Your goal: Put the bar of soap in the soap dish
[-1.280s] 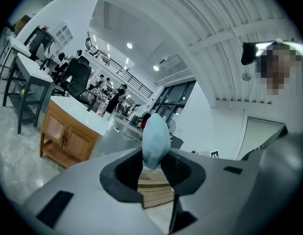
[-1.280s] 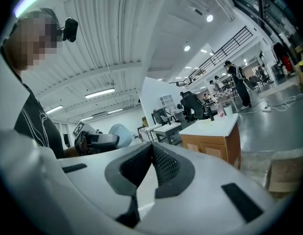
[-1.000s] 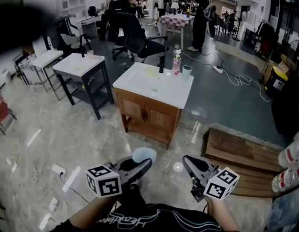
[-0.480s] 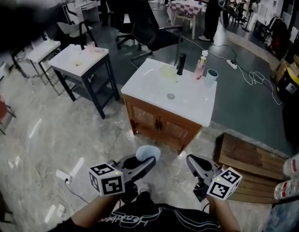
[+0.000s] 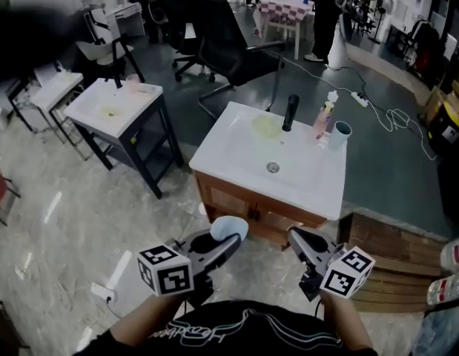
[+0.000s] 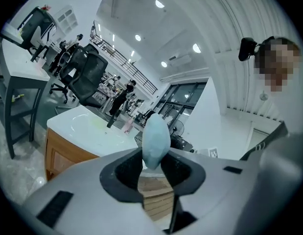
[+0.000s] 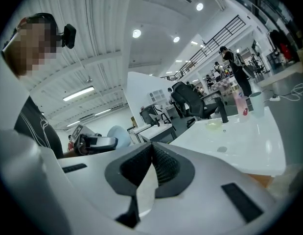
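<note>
A pale blue bar of soap (image 5: 229, 228) sticks up between the jaws of my left gripper (image 5: 228, 242), which is shut on it. The left gripper view shows the soap (image 6: 155, 140) standing on edge between the dark pads. My right gripper (image 5: 296, 236) is held beside it, shut and holding nothing; its ribbed pads (image 7: 161, 163) meet. Ahead stands a white sink top (image 5: 236, 162) on a wooden cabinet. A yellowish soap dish (image 5: 268, 127) lies by the black tap (image 5: 290, 113). Both grippers hang in the air short of the cabinet's front.
A pink bottle (image 5: 322, 121) and a teal cup (image 5: 339, 134) stand right of the tap. A second white sink table (image 5: 114, 106) on dark legs is at the left, a black office chair (image 5: 222, 43) behind. A wooden pallet (image 5: 392, 247) lies on the floor at the right. People stand far back.
The sink cabinet has come closer and lower in the head view as the person walked toward it. Both grippers keep their pose, the soap still in the left one.
</note>
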A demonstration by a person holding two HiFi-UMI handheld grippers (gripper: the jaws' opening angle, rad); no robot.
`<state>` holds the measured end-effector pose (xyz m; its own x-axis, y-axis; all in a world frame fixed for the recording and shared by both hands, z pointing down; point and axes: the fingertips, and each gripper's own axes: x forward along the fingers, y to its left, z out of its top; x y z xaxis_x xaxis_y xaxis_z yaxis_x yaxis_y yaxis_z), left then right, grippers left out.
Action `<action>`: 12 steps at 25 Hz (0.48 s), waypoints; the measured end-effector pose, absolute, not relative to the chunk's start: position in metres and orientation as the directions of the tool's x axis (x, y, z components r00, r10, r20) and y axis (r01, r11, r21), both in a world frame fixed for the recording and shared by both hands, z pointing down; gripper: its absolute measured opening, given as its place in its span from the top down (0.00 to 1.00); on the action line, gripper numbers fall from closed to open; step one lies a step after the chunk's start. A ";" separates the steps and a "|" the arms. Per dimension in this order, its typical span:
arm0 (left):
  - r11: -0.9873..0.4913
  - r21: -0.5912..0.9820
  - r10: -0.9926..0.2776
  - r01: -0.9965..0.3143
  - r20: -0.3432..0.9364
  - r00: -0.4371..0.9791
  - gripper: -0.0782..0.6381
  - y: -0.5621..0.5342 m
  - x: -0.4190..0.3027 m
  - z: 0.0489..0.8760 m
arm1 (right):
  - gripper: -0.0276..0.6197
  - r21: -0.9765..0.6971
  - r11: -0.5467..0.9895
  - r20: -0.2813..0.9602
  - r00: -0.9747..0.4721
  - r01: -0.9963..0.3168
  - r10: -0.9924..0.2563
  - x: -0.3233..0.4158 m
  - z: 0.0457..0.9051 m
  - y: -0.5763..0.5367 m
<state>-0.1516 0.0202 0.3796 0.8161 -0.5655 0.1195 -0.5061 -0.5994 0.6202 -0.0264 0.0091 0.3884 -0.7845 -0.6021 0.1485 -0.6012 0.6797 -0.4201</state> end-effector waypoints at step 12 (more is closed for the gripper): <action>-0.615 0.621 -0.522 -0.485 0.140 0.842 0.71 -0.070 -0.130 0.402 | 0.92 -0.430 0.640 0.155 -0.750 -0.637 -0.643 -0.007 0.410 -0.075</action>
